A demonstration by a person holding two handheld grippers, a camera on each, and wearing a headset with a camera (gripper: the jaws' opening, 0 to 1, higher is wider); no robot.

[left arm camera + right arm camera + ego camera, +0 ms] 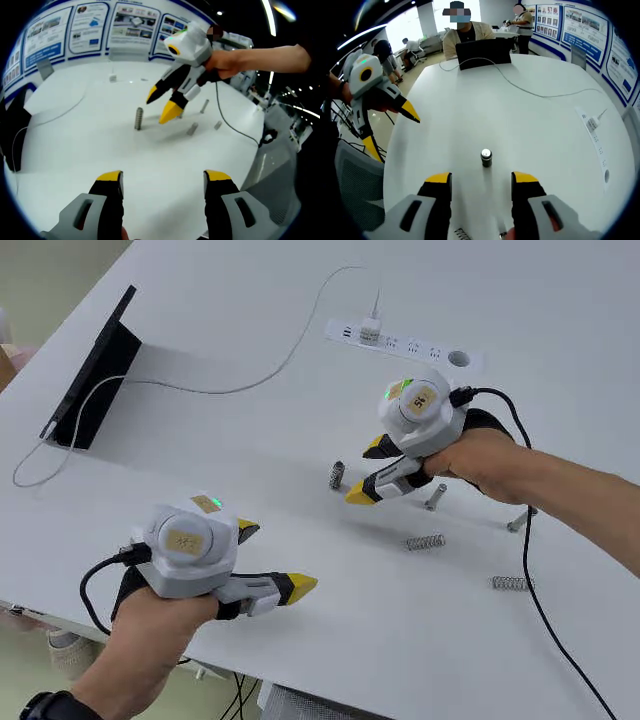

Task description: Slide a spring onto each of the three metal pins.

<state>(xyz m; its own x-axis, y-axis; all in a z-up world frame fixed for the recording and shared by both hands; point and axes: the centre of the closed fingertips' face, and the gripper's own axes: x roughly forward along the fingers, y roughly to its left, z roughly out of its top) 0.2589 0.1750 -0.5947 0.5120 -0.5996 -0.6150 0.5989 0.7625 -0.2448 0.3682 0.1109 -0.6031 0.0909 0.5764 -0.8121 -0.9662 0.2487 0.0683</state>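
A short metal pin with a spring (337, 475) on it stands upright mid-table. My right gripper (365, 472) hovers just right of it, open and holding nothing; its own view has that pin (486, 157) a little ahead of the right gripper (481, 180), between the jaws' lines. Two bare pins (435, 497) (520, 520) stand further right. Two loose springs (425, 541) (510, 583) lie on the table near them. My left gripper (275, 558) is open and empty near the front edge, well short of the sprung pin (138, 119).
A white power strip (400, 340) and its cable lie at the back. A black stand (95, 375) sits far left. The table's front edge (330, 695) runs just below my left hand. People sit behind a laptop (485, 52) across the table.
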